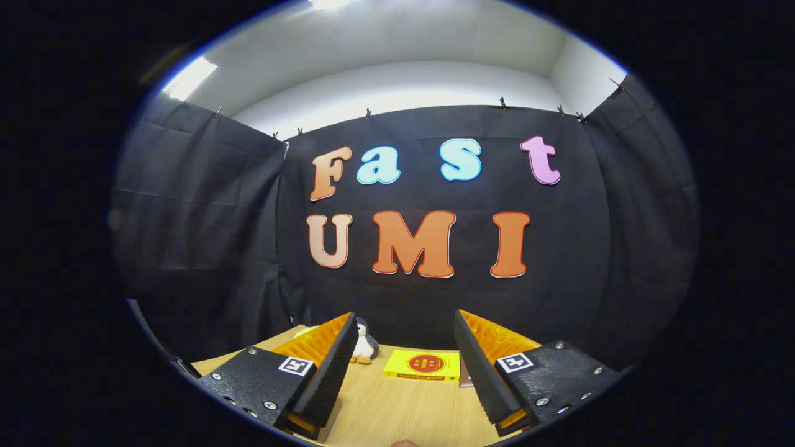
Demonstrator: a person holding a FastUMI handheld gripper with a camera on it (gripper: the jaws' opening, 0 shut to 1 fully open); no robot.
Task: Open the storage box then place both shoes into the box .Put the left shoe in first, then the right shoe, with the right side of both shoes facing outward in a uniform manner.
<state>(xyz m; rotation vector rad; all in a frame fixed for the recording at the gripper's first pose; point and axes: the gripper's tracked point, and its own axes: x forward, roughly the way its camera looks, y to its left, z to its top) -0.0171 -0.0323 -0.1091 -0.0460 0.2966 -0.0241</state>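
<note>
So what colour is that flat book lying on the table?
Yellow, with a red circle on its cover: the book lies beyond the open gripper, in the gripper view.

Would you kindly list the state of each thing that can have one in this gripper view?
gripper: open, fingers apart, holding nothing, raised above the table.
yellow book: closed, lying flat on the wooden table, beyond the fingers.
penguin plush toy: upright on the table, beside the book, apart from it.
</note>
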